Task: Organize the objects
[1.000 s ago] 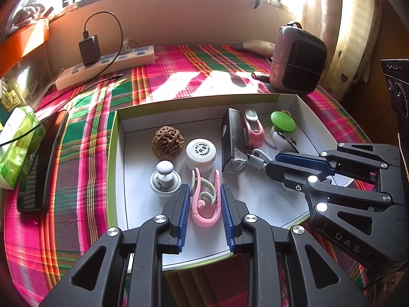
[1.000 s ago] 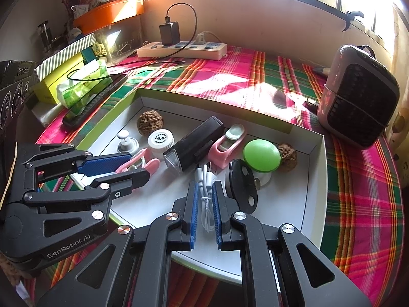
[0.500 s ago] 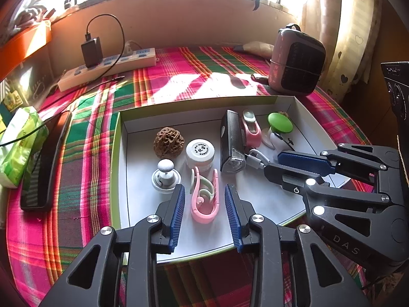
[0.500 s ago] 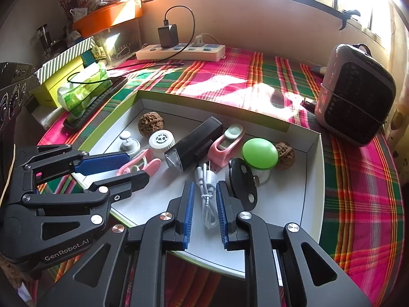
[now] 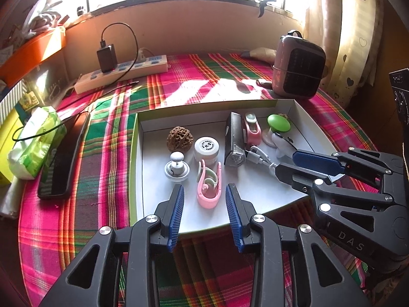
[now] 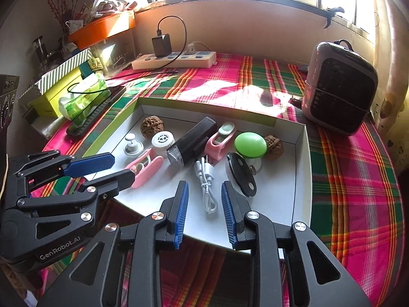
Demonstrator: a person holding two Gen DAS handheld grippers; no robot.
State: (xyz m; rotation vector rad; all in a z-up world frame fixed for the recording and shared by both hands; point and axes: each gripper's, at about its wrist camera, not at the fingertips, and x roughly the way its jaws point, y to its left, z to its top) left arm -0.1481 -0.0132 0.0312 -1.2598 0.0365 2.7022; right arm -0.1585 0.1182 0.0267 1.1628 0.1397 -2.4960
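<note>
Left wrist view: the left gripper hangs with jaws apart and empty at the near edge of the tray, lined up on the pink clip, which lies flat, long axis running away from the camera, rounded end nearest. Probably it sits there for a straight pinch. The right gripper, also spread and empty, frames the white cable, lying lengthwise between its fingers, plug end farthest.

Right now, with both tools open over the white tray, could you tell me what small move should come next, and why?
Probably draw both back off the tray. The left tool stands open, clear of the pink curved clip; the right tool stands open around the white coiled cable, touching nothing. Both items lie flat in the white cardboard tray.
</note>
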